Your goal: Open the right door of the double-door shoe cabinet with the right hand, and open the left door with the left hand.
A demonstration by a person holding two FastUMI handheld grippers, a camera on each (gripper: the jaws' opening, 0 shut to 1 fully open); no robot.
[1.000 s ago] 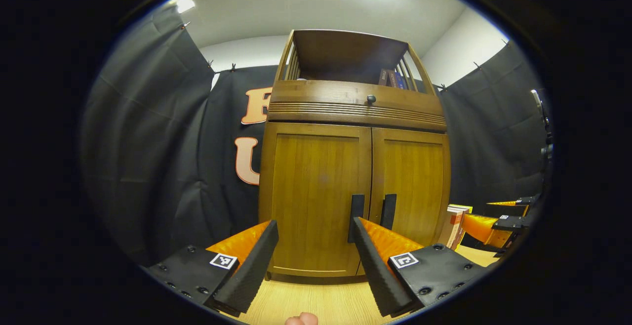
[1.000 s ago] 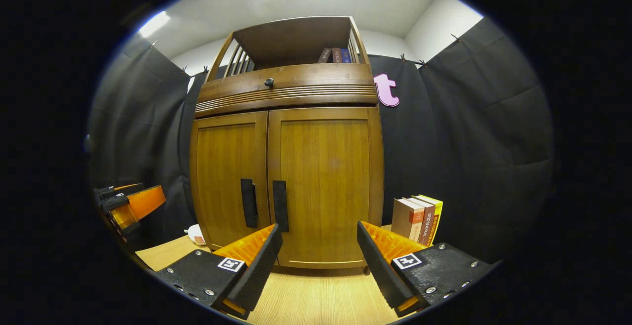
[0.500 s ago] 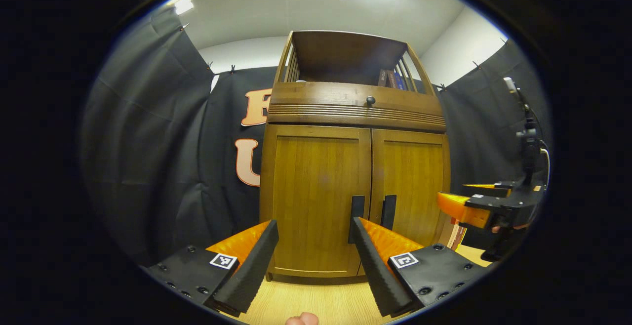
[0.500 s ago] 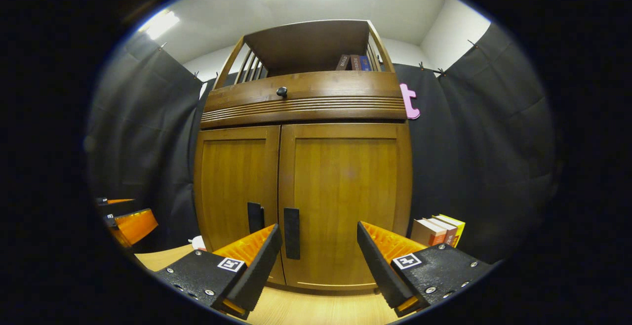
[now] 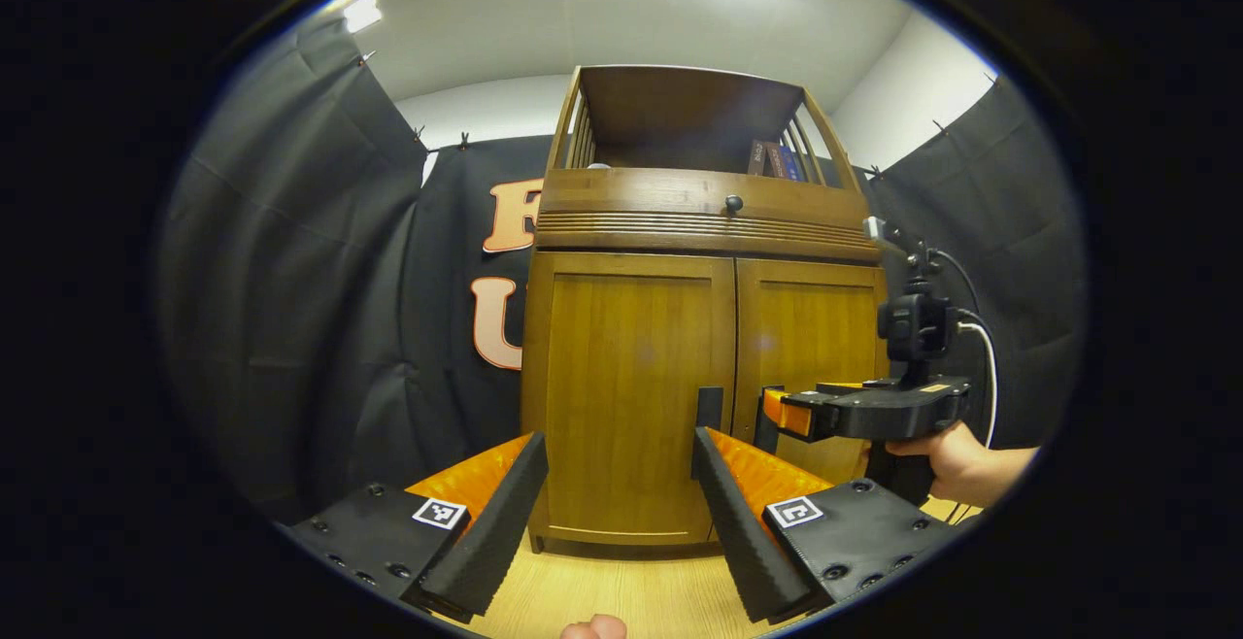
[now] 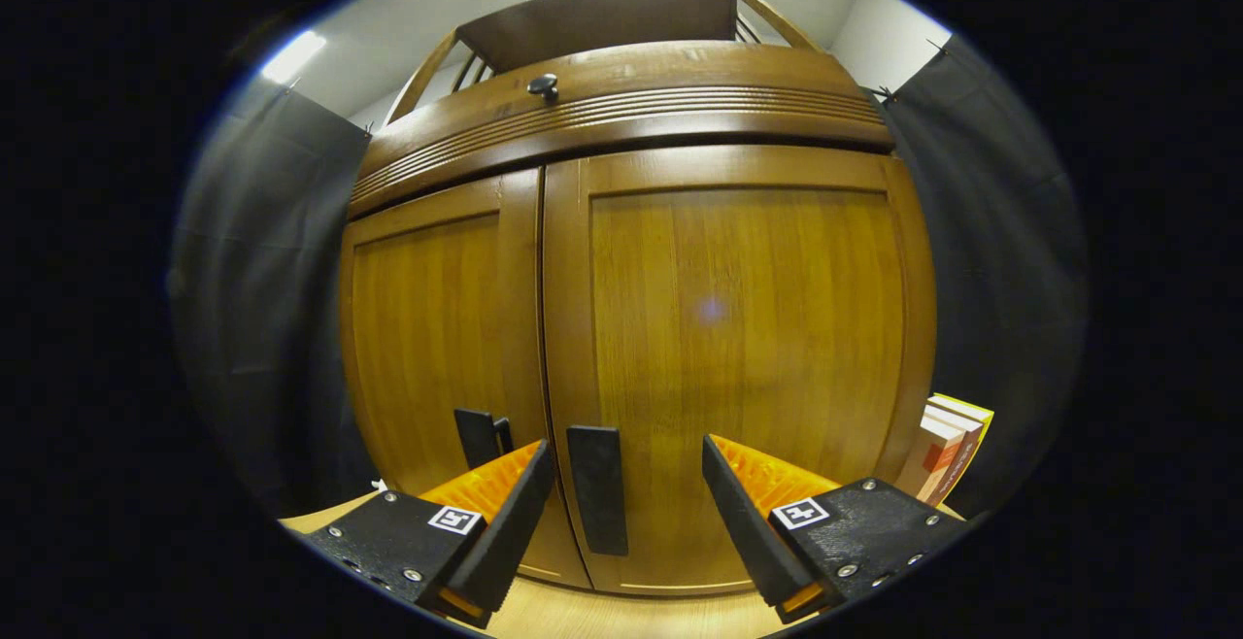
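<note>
Two stiff wooden doors stay closed on the shoe cabinet, each best taken by its dark vertical handle beside the centre seam. The right gripper, jaws spread and empty, frames the right door's handle; the left gripper is likewise released, short of the left door's handle.

right claw spread wide around right door handle, books beside cabinet, left handle unobstructed

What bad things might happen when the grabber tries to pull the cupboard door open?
The right gripper is open around the right door's handle, which sits nearer one finger, so it may grip off-centre and slip. The books stand beside the cabinet, so the swinging right door might bump them.
</note>
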